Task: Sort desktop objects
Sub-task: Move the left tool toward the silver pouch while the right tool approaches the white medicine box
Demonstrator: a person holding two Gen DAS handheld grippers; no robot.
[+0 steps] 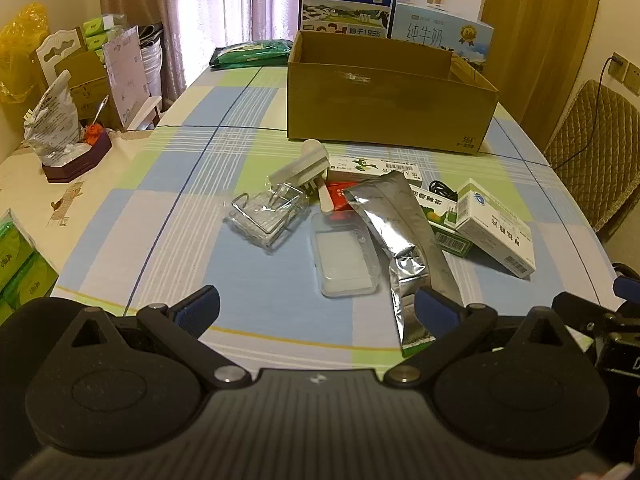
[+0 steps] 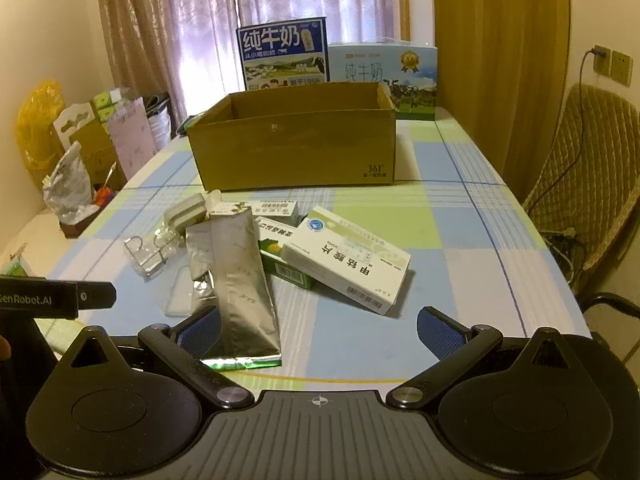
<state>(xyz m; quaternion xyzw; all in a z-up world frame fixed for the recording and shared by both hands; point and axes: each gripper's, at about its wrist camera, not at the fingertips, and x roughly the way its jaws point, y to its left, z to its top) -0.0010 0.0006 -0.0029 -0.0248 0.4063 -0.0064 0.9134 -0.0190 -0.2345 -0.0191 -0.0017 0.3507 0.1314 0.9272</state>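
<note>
Bare tablecloth [image 1: 256, 280] is lying open ahead of the left gripper [image 1: 318, 310], whose fingers are spread. The foil pouch [image 2: 236, 280] is crossing the right gripper's [image 2: 319, 334] left finger; clear cloth is lying toward its right finger. Farther ahead, passage is being blocked by the white box [image 2: 352, 260] and cardboard box [image 2: 296, 148].

Clutter of packets [image 1: 404, 236] on table [image 1: 168, 208], before cardboard box [image 1: 384, 112]

Both wrist cameras looked forward over the table, low and near; the left sat further left. Both shared the cardboard box [image 1: 390, 92] [image 2: 294, 140] and foil pouch [image 1: 404, 236] [image 2: 236, 280].
</note>
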